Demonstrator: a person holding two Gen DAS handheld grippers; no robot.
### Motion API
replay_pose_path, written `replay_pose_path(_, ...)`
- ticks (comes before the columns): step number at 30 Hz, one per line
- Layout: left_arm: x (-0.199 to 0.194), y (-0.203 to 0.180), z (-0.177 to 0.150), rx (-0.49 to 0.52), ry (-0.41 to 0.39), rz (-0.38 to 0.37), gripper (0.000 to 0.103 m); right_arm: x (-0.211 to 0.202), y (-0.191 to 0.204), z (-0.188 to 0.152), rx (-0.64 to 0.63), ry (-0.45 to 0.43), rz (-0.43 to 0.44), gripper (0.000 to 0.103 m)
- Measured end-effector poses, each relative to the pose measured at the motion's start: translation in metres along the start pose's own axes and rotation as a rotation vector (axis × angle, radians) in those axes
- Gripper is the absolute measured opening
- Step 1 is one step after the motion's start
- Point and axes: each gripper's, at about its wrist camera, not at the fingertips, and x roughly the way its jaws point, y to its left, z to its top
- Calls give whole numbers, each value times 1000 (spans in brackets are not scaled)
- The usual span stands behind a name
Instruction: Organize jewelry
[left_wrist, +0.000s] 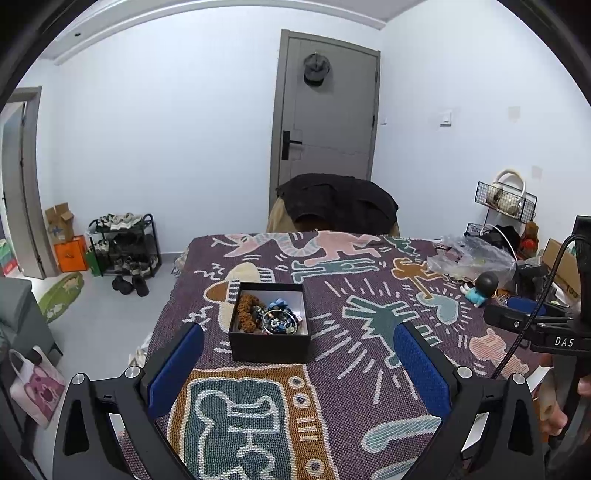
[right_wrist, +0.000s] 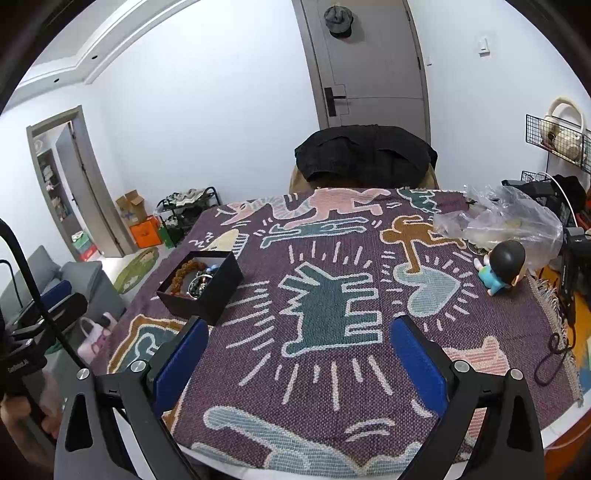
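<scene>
Square black box (left_wrist: 269, 341) of jewelry (left_wrist: 271, 313) on a woven, figure-patterned blanket (right_wrist: 325, 376).
Beaded brown and blue pieces fill it; left gripper (left_wrist: 299, 332) and right gripper (right_wrist: 300, 329), blue-padded, both spread wide, grasping nothing, near it.

Each view is taken from low above the near edge of the surface (left_wrist: 332, 369), looking forward towards the door (left_wrist: 327, 107). The left view is centred close on the box (left_wrist: 269, 325); the right view is offset rightward. The box (right_wrist: 201, 286), patterned cloth (right_wrist: 332, 295) and door (right_wrist: 369, 62) are shared.
</scene>
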Motion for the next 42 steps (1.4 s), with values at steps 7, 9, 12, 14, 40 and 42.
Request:
replay_pose_path(7, 0, 0, 0, 1, 0, 2, 103, 1, 0, -1, 1, 2, 0, 99)
replay_pose_path(9, 1, 0, 0, 1, -1, 4, 103, 2, -1, -2, 2, 2, -5, 99)
replay_pose_path(12, 0, 2, 0, 0, -5, 5, 103, 3, -2, -4, 3, 8, -5, 99)
replay_pose_path(14, -2, 3, 0, -3, -9, 7, 103, 3, -1, -4, 4, 7, -6, 99)
replay_pose_path(40, -3, -1, -2, 0, -11, 4, 103, 5, -1, -4, 7, 5, -13, 99)
replay_pose_path(42, -3, -1, -1, 4, -14, 6, 103, 5, -1, -4, 7, 7, -13, 99)
